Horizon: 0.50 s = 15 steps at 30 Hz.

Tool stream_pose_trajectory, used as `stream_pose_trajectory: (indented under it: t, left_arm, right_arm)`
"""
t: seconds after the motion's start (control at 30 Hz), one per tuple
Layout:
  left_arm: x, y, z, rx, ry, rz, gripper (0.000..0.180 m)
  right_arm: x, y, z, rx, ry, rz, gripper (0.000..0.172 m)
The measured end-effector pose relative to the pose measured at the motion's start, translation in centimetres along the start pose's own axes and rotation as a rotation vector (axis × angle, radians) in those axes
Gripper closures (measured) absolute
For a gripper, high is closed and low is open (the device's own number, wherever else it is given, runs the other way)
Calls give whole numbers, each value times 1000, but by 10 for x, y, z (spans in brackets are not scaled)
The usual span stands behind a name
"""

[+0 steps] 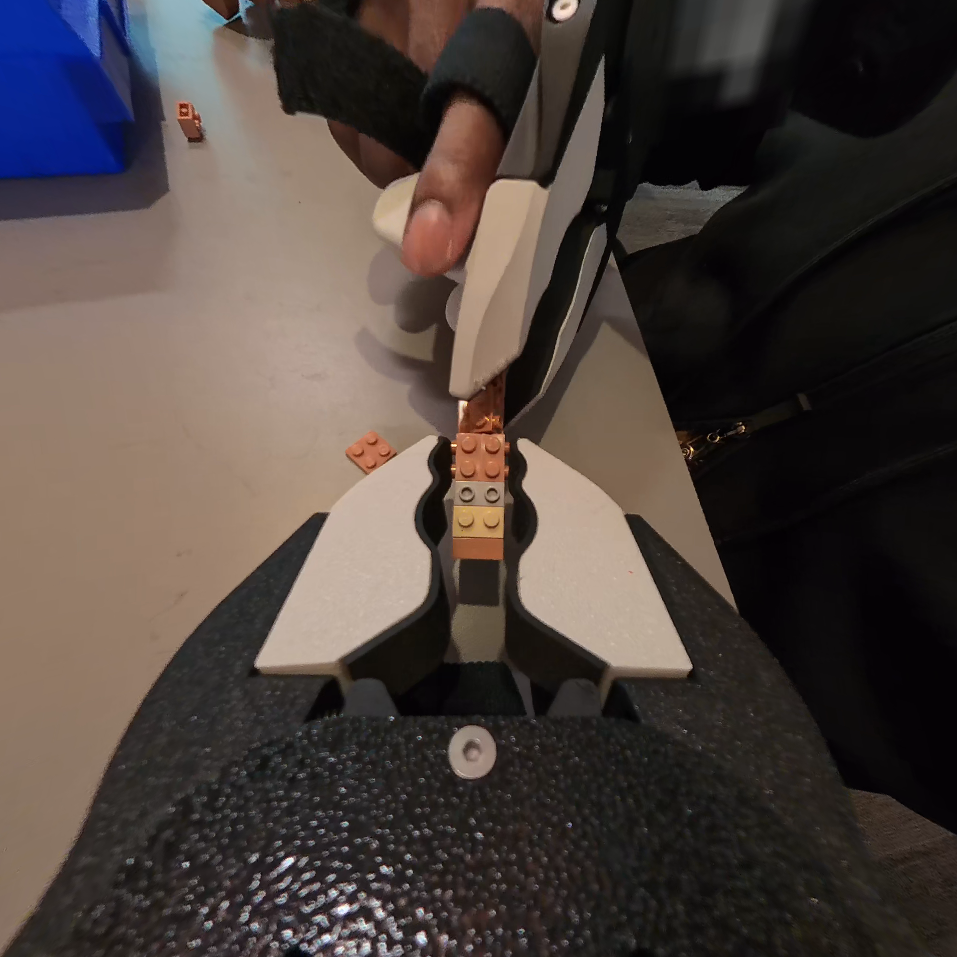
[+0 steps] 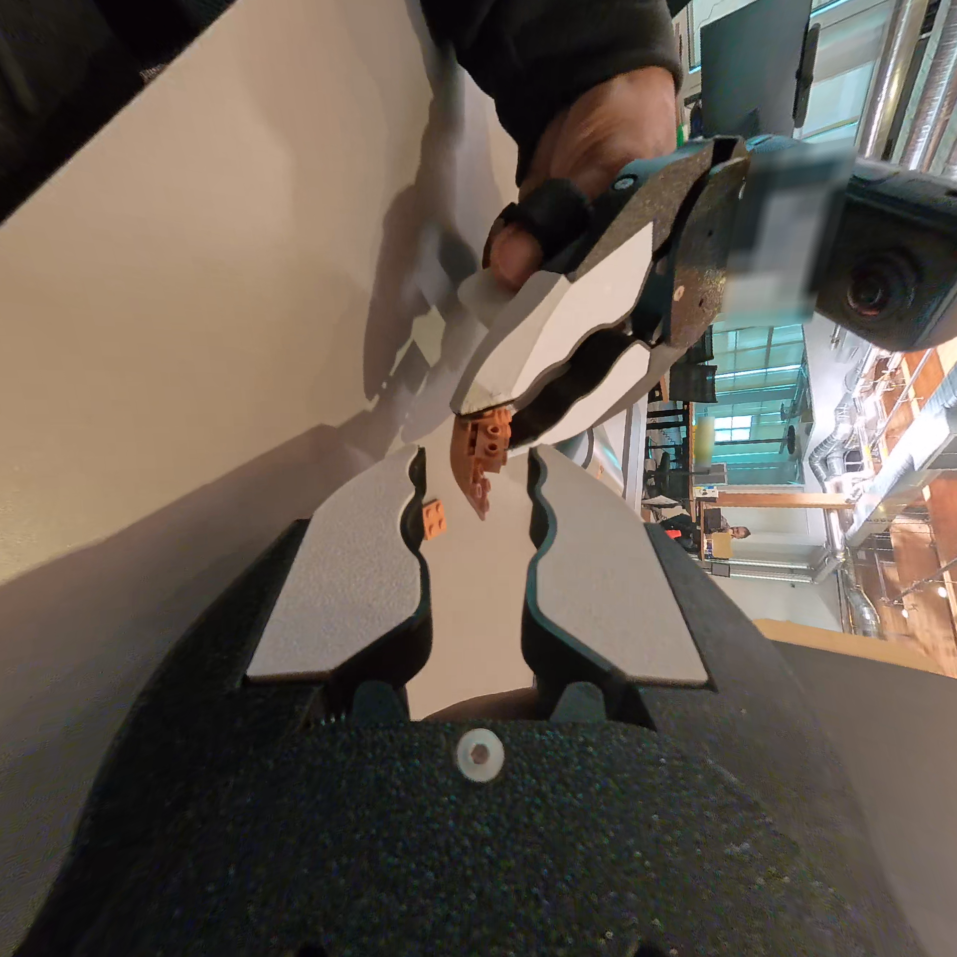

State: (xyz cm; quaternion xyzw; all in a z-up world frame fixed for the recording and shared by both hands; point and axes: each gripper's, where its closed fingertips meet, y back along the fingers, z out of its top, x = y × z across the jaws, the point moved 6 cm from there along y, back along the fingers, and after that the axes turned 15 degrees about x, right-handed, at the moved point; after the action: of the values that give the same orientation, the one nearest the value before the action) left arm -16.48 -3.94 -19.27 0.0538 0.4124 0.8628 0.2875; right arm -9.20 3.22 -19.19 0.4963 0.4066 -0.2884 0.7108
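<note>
Left claw [image 1: 479,455] narrowly parted and clamped on a small brick assembly [image 1: 479,497]: brown studded top, then a grey row, a tan row and a brown base, both pads pressing its sides. Held in the air over the worktop [image 1: 207,362], close to the edge nearest the person's dark jacket [image 1: 802,362].

Right claw [image 2: 474,455] spread wide, gripping nothing. Fingertips on either side of the curved brown end of the assembly, clear of it.

Judging by what lies about: several pieces already joined, others loose. Flat orange plate [image 1: 371,449] lying on the worktop just beside the left claw's tip. Small brown brick [image 1: 190,120] well apart, toward the far left corner, near a blue box [image 1: 52,88].

Hard to make out:
- Far end of the assembly covered by the right claw's pale finger in the left wrist view.
- Underside of the assembly unseen, so number of pieces uncertain.
- Blue box cut off at the frame edge.
- Thumb and finger edges smeared by blur.
</note>
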Motion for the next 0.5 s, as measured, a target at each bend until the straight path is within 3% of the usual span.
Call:
stream_pose_trajectory:
  t: [0.23,0.5]
  left_arm:
    - [-2,-1,0,-22,44,-78,160]
    - [-2,-3,-1,-30,98,-144,160]
  right_arm:
    - [0,-2,4,-12,19,-24,150]
    - [1,-1,5,-33,30,-9,151]
